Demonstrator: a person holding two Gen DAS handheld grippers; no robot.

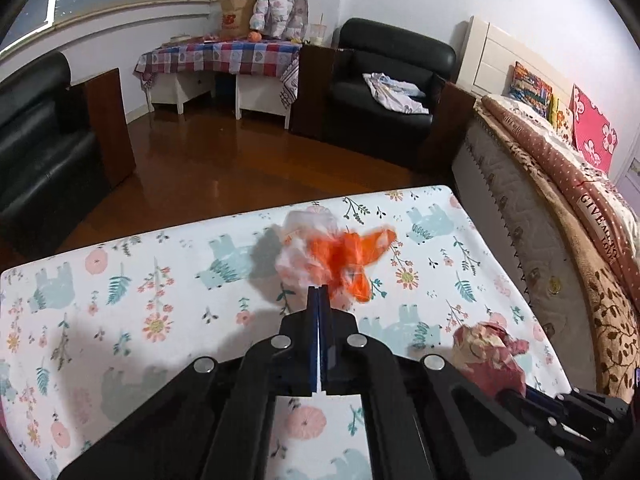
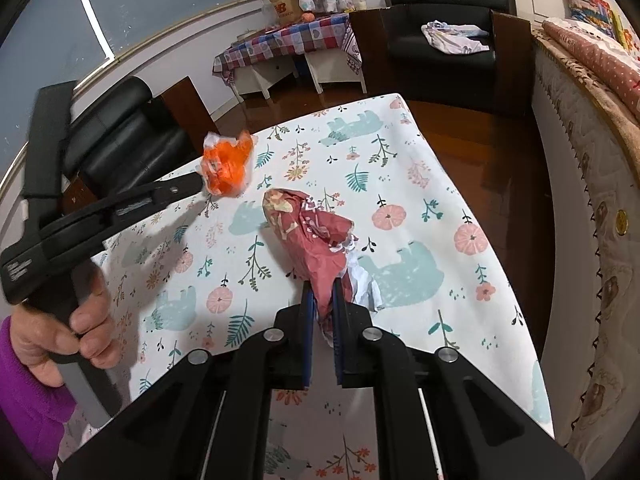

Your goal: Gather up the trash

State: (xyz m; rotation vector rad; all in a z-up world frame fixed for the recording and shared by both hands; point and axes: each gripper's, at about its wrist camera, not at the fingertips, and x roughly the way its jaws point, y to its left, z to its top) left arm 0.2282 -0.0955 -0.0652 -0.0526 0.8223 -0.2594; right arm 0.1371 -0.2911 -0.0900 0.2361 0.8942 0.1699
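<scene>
A crumpled orange and white wrapper (image 1: 340,256) hangs just above the flowered tablecloth (image 1: 120,280), pinched at its near edge by my left gripper (image 1: 318,292), whose jaws stand pressed together. In the right wrist view the same wrapper (image 2: 226,168) sits at the tip of the left gripper (image 2: 200,182). A crumpled red paper wad (image 2: 308,232) with a white underside lies on the cloth (image 2: 420,184), and my right gripper (image 2: 320,294) is shut on its near end. From the left wrist view, that red wad (image 1: 488,352) shows at the lower right, with the right gripper (image 1: 532,396) behind it.
A bed (image 1: 540,208) with a brown blanket runs along the table's right side. Two black armchairs (image 1: 384,84) (image 2: 120,140) stand beyond on the wooden floor (image 1: 224,160). A checked-cloth table (image 1: 216,60) is at the back wall. A hand (image 2: 80,332) in a purple sleeve holds the left gripper.
</scene>
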